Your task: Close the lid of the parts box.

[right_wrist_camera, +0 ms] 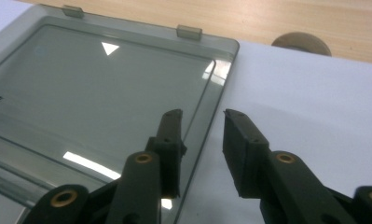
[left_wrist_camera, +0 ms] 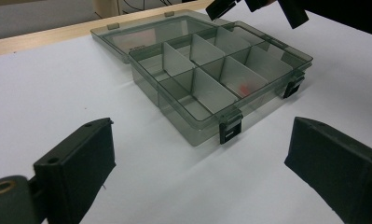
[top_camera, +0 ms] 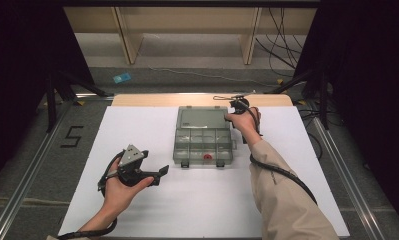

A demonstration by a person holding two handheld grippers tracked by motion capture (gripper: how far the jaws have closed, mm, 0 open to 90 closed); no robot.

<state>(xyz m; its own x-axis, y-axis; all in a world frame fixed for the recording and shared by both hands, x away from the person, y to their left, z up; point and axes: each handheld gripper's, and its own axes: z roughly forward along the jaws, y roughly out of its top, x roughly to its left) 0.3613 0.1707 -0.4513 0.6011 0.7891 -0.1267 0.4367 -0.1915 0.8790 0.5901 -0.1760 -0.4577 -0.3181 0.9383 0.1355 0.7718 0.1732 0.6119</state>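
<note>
Over the open lid (right_wrist_camera: 104,93) of the box (top_camera: 203,145), our right claw (right_wrist_camera: 202,140) stands half spread astride its edge; near the box, our left claw (left_wrist_camera: 202,158) is spread wide.

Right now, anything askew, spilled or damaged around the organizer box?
Nothing stands out. The organizer box sits square on the white sheet, its lid open and lying flat behind it, with no visible cracks. One small red item lies in a front compartment; the compartments in view hold nothing else.

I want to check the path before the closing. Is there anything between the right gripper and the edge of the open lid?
Nothing visible. The right gripper straddles the side edge of the lid, one jaw over the lid, the other over the white table cover, gap unobstructed.
</note>
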